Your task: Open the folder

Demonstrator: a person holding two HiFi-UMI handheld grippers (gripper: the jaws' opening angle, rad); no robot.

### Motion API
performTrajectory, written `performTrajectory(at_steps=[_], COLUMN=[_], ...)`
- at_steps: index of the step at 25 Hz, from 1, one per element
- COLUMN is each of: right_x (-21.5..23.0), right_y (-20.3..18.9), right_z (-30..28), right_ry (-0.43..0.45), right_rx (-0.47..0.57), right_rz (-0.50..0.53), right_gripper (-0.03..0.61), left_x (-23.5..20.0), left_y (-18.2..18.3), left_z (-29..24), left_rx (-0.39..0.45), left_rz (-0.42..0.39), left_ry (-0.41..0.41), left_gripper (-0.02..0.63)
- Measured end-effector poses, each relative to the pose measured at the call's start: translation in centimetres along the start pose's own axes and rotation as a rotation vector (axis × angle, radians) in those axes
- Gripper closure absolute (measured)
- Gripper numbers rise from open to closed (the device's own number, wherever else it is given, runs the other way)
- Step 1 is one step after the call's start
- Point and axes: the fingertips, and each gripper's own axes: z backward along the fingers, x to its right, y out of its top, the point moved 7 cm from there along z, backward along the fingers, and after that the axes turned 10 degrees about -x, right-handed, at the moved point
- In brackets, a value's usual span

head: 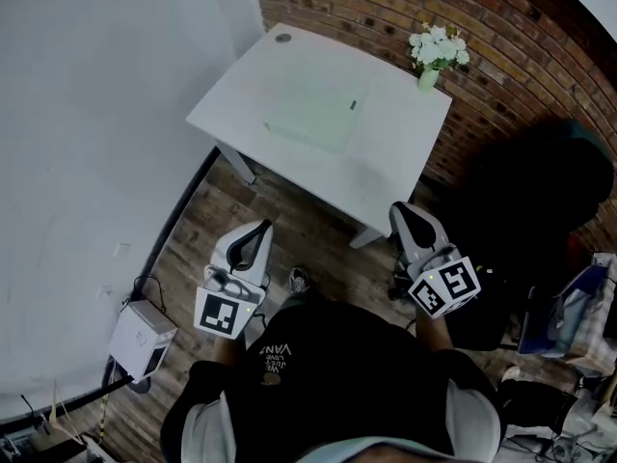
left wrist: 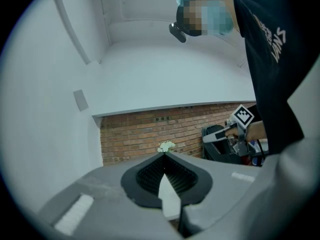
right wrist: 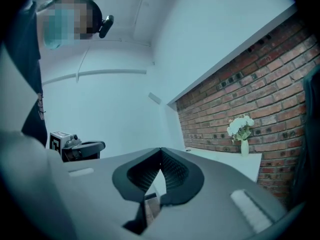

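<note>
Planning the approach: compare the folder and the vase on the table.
The folder lies flat near the table's middle; the vase stands upright at its far edge. The folder is broad and pale green; the vase is small, holding white flowers. Both rest on the table.

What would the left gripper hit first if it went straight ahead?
Probably the near edge of the white table; the left gripper points level at it, but might pass just over the top. Height is unclear.
</note>
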Motion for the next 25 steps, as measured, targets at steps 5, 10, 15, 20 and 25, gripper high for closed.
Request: performTrajectory(at_steps=[5,10,15,20,25], right_x=[-0.2,-0.8,-1.3,-1.4,-0.5], right_y=[0.7,1.1,1.3,1.0,0.8], right_z=[-3.6,-7.1,-9.8,-11.2,-11.6], right_ry=[-0.05,-0.085,-0.121,-0.151,-0.176], right_rx=[0.007,0.018,0.026,0.012,-0.011], right_rz=[-0.018,-0.033,-0.041,-0.049,-0.064], right_gripper=[0.578,0.578,0.578,0.578,0.578], left_x=[-4.3,-8.4,-11.7,-13.3,-13.3], left_y=[-0.2,-0.5,-1.2,-2.3,-2.9], left_z=[-1.7,-2.7,-3.2,-4.2,-5.8], left_rx=[0.007,0.01,0.001,-0.008,-0.021], left_rz=[-0.007,-0.012,-0.025,-0.004,0.014], left_ry=[-0.055,-0.086,-0.113,-0.144,-0.187], left_gripper=[0.614,0.614,0.614,0.614,0.614])
